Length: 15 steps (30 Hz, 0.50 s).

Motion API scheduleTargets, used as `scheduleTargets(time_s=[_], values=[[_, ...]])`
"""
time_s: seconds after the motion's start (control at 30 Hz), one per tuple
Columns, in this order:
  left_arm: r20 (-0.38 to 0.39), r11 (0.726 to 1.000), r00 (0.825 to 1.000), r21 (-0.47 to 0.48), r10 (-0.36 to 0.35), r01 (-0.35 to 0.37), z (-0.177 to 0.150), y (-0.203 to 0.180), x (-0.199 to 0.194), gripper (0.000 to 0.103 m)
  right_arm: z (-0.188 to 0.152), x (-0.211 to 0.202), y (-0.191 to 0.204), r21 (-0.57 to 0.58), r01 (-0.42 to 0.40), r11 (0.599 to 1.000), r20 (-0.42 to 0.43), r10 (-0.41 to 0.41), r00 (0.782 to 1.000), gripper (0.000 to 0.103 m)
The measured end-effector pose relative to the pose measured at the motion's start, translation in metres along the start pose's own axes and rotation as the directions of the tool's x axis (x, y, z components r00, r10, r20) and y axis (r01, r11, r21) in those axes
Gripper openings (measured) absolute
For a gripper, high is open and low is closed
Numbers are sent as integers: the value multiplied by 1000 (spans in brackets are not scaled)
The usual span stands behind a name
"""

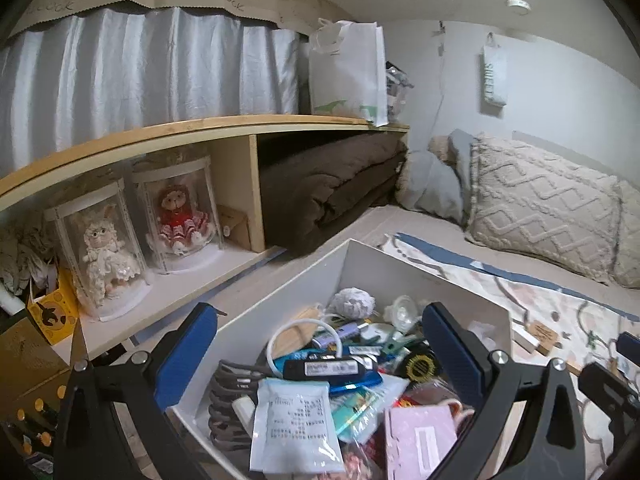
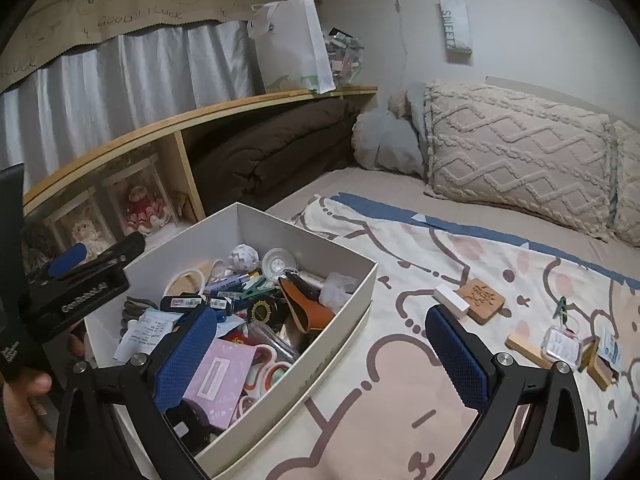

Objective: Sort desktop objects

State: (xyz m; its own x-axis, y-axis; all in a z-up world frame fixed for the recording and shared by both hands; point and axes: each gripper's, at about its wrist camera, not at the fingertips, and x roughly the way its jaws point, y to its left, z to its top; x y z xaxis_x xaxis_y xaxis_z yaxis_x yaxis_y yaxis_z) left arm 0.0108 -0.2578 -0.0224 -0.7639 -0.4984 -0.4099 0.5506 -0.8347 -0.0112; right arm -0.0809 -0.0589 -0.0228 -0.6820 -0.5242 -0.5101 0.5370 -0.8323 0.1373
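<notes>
A white box [image 2: 362, 284] full of small clutter sits on the patterned blanket; it also shows in the left wrist view [image 1: 400, 264]. Inside are a black stick with a label [image 1: 328, 369], a receipt packet [image 1: 294, 426], a pink card [image 2: 220, 376], a crumpled paper ball [image 2: 243, 257] and a brown case [image 2: 308, 308]. My left gripper [image 1: 320, 354] is open and empty above the box. My right gripper [image 2: 320, 344] is open and empty over the box's right rim. On the blanket right of the box lie a white block [image 2: 451, 298], a wooden coaster [image 2: 482, 300], a wooden stick [image 2: 525, 345] and a clear case [image 2: 562, 342].
A wooden shelf [image 1: 200, 128] at the left holds two boxed dolls [image 1: 176, 216], a folded brown blanket [image 1: 332, 188] and a white bag [image 1: 348, 72]. Pillows [image 2: 516, 152] lie at the head of the bed. The left gripper body shows in the right wrist view [image 2: 80, 296].
</notes>
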Motion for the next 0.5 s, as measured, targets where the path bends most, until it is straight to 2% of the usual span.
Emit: scheduleTargets(time_s=[0.5], values=[[20, 995, 998, 81, -62, 60, -18, -3, -66, 103, -19, -69, 7, 11, 47, 999, 59, -48, 997, 103]])
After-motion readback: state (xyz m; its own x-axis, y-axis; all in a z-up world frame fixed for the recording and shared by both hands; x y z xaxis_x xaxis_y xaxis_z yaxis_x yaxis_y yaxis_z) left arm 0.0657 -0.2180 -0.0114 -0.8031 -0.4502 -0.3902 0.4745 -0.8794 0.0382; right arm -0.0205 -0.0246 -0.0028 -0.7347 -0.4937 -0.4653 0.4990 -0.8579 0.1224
